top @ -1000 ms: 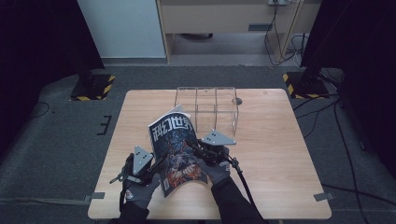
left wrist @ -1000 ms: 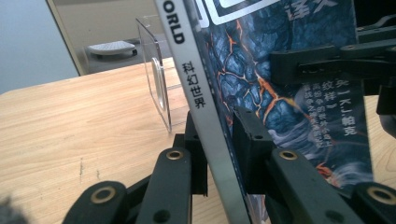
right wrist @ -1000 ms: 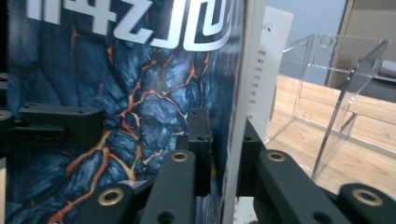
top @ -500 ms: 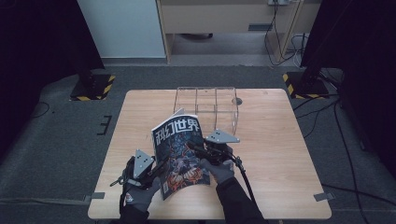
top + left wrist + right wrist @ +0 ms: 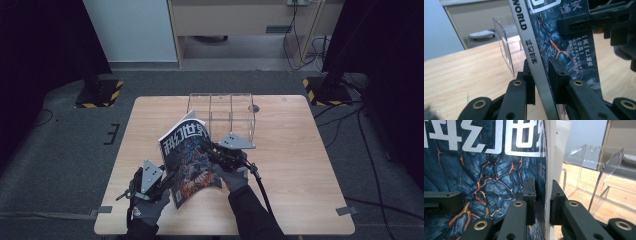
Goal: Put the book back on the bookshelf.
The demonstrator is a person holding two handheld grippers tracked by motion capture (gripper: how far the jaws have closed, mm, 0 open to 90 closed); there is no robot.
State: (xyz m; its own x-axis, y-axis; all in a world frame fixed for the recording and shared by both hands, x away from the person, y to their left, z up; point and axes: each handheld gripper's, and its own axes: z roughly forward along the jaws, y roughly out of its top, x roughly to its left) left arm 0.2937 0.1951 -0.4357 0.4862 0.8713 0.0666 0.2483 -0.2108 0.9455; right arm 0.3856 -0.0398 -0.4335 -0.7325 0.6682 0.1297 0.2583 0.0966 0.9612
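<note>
The magazine was held off the table, tilted, its dark lava-patterned cover facing up and toward the person, roughly midway between the table's left and right edges and nearer the front edge than the back. Just behind it, at the middle of the back edge, stood a clear acrylic divided box.

The left gripper had its jaws closed on the magazine's grey spine, low down near the lower corner. The right gripper pinched the opposite open edge of the pages, jaws narrow on the paper, with the clear box close beyond it.

Judging by the layout, the step in hand was probably standing the magazine up to slot it into one compartment of the box. To do that well, both grips should stay firm, the spine be brought fully vertical and lined up with a partition gap, and the lower edge led in first so the pages did not splay or catch the acrylic wall.

Both gloved hands came from the front edge; the left hand sat low near the front-left, the right hand higher, reaching forward toward the box.
</note>
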